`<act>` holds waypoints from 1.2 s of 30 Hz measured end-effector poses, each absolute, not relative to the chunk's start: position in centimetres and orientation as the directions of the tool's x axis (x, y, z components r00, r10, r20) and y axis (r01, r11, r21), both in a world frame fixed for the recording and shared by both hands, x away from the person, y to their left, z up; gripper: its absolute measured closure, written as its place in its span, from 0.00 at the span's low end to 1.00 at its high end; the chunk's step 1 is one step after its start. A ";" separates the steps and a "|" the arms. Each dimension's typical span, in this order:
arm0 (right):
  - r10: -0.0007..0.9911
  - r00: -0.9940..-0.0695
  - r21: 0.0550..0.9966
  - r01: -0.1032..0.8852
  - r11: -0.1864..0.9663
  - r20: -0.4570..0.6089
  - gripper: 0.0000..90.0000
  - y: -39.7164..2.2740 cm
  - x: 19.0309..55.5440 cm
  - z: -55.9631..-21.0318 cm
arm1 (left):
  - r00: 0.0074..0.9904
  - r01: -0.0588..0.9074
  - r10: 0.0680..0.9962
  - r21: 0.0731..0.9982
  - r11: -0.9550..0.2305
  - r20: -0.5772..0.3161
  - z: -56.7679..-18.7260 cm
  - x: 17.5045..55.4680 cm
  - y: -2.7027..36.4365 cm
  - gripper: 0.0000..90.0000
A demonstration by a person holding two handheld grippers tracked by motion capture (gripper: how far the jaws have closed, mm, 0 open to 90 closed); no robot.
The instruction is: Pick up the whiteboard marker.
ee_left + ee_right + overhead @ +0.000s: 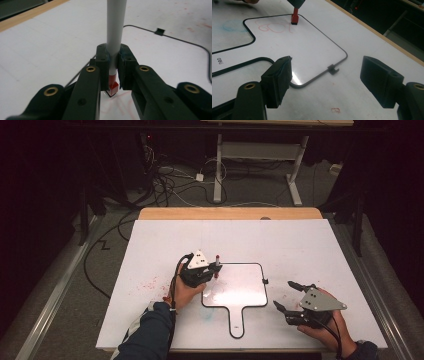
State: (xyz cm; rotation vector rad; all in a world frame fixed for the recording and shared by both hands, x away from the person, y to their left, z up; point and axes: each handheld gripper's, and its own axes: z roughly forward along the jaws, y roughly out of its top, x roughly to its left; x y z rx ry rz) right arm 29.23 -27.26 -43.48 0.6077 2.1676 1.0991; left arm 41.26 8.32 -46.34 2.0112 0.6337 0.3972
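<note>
Left gripper view shows the left gripper (113,72) clamping a marker (114,37) whose red tip touches the whiteboard's (240,287) ten-o'clock corner; press lightly, while the right gripper (325,75) gapes empty.

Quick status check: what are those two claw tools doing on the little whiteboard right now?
Left gripper shut on red marker, tip down on the whiteboard by red scribbles. Right gripper open, empty, beside the board. Nothing in the way.
</note>
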 end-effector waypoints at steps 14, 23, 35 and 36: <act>0.632 -0.701 0.822 0.116 0.558 -0.330 0.29 -27.1 29.3 -43.6 | 0.784 0.323 0.619 0.883 -0.340 -0.048 -46.7 42.0 9.3 0.88; 0.628 -0.702 0.820 0.109 0.562 -0.336 0.29 -26.9 29.5 -43.6 | 0.841 0.276 0.541 0.877 -0.394 -0.021 -46.5 39.0 7.3 0.88; 0.613 -0.709 0.813 0.094 0.574 -0.350 0.29 -26.7 29.6 -43.6 | 0.811 0.267 0.585 0.878 -0.396 0.018 -46.6 39.9 9.1 0.88; 0.611 -0.707 0.812 0.090 0.577 -0.356 0.29 -26.7 29.6 -43.6 | 0.803 0.271 0.596 0.878 -0.394 0.019 -46.7 40.0 9.6 0.88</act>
